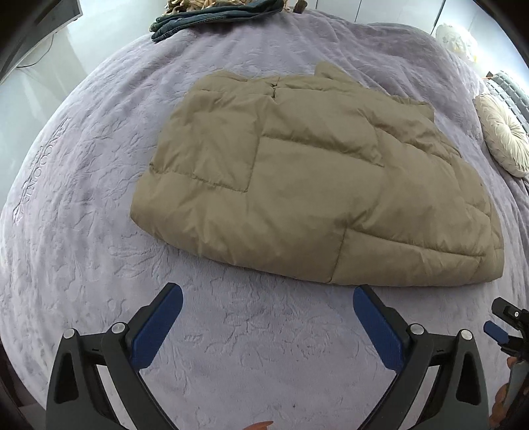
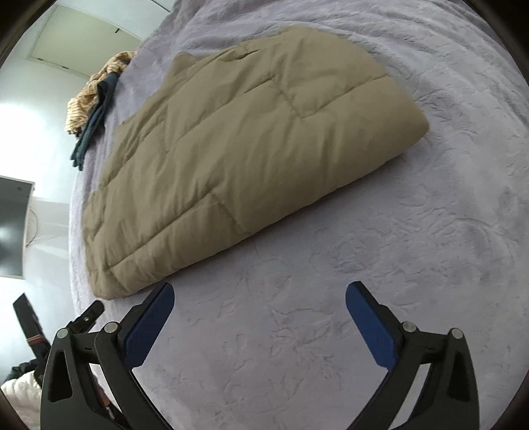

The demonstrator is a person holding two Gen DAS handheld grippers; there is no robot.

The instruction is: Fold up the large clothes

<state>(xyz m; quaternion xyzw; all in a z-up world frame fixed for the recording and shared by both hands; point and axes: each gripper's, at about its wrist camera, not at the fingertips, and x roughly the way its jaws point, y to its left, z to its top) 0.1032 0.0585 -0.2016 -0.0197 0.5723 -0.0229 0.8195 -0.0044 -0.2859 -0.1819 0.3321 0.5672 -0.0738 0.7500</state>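
Observation:
A tan quilted puffer coat (image 1: 307, 185) lies folded into a rough rectangle on a lilac plush bedspread (image 1: 99, 231). It also shows in the right wrist view (image 2: 238, 158). My left gripper (image 1: 267, 297) is open and empty, held just above the bedspread a little short of the coat's near edge. My right gripper (image 2: 259, 294) is open and empty, with its left finger close to the coat's near corner. The tip of the right gripper (image 1: 502, 317) shows at the right edge of the left wrist view.
A dark blue garment and a striped one (image 1: 211, 13) lie heaped at the far edge of the bed, also in the right wrist view (image 2: 96, 99). A round cream cushion (image 1: 502, 135) sits at the right. A wall screen (image 2: 10, 228) hangs beyond the bed.

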